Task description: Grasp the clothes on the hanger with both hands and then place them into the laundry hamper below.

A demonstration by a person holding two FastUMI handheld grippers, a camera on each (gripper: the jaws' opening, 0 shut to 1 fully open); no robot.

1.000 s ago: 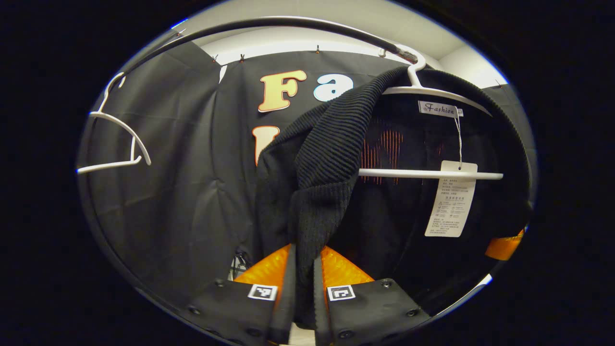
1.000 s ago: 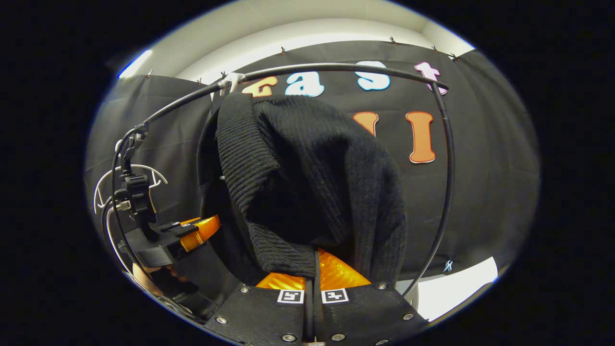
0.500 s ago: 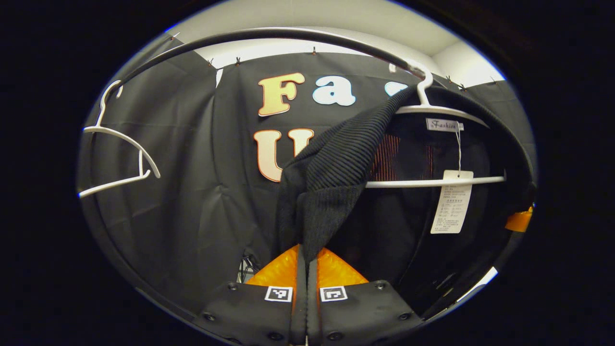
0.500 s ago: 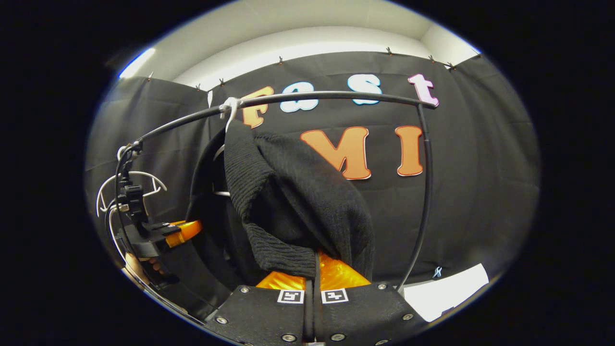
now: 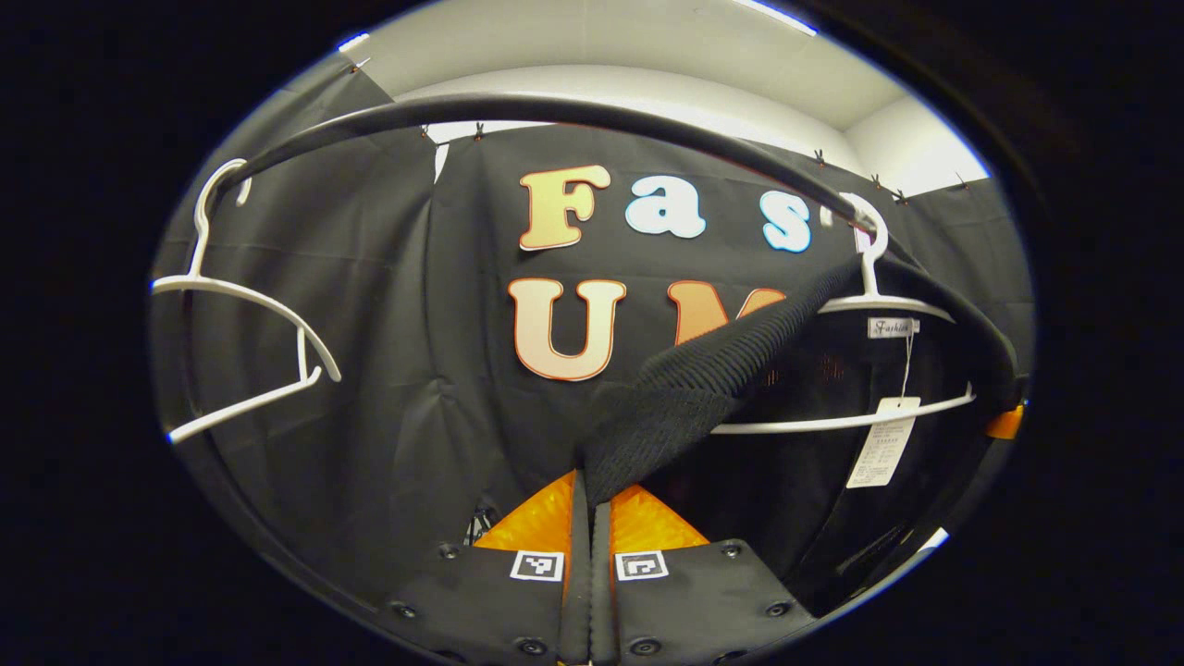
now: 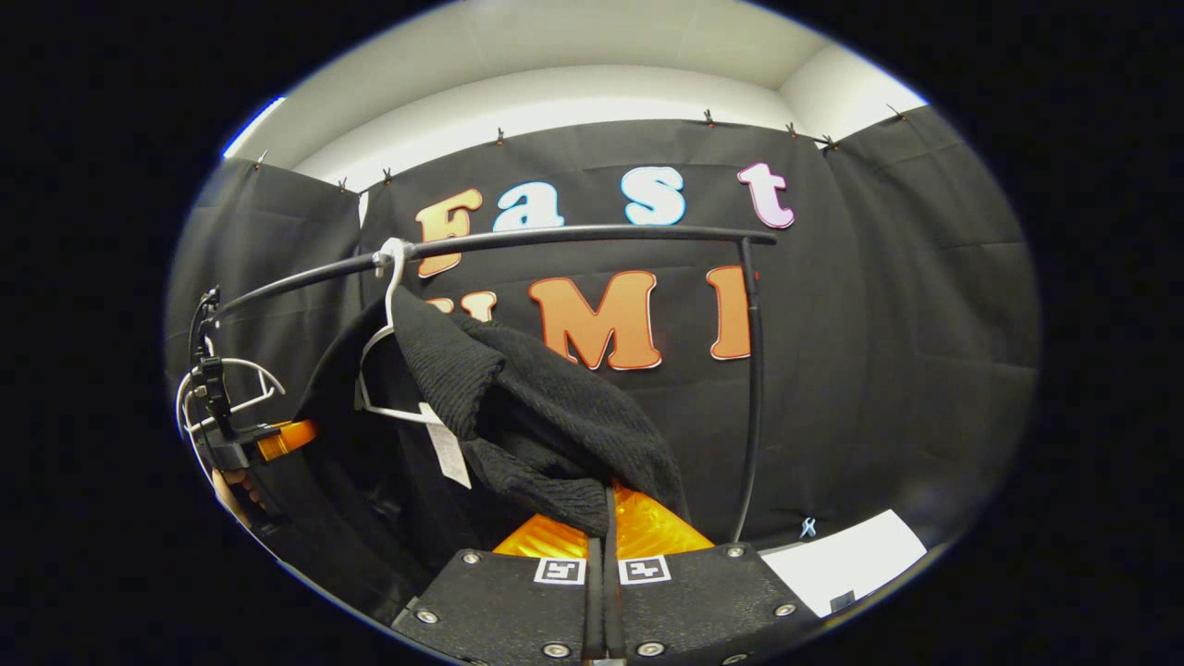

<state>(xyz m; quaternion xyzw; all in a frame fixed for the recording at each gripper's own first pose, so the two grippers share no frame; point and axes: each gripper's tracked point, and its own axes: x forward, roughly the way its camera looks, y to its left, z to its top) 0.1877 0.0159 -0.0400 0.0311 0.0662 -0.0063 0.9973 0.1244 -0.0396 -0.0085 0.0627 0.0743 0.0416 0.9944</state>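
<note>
The black knit garment [image 5: 703, 388] hangs from the white hanger [image 5: 865, 301] on the black rail [image 5: 555, 116], with each side drawn away from the hanger toward a gripper. The left gripper [image 5: 590, 504] has its fingers pressed together on a fold of the ribbed edge below and to the left of the hanger; the right gripper [image 6: 606, 509] likewise pinches the knit between closed fingers, below and to the right of the hanger in the right gripper view. A paper tag [image 5: 883, 444] dangles under the hanger's bar, and an empty second hanger [image 5: 250, 314] sits far along the rail from it. The step in hand looks like pulling the garment off the hanger, with both grasps made and the fabric taut. The next move likely calls for drawing both shoulders clear of the hanger's ends together, then lowering toward the hamper, whose place below cannot be told from here.
</note>
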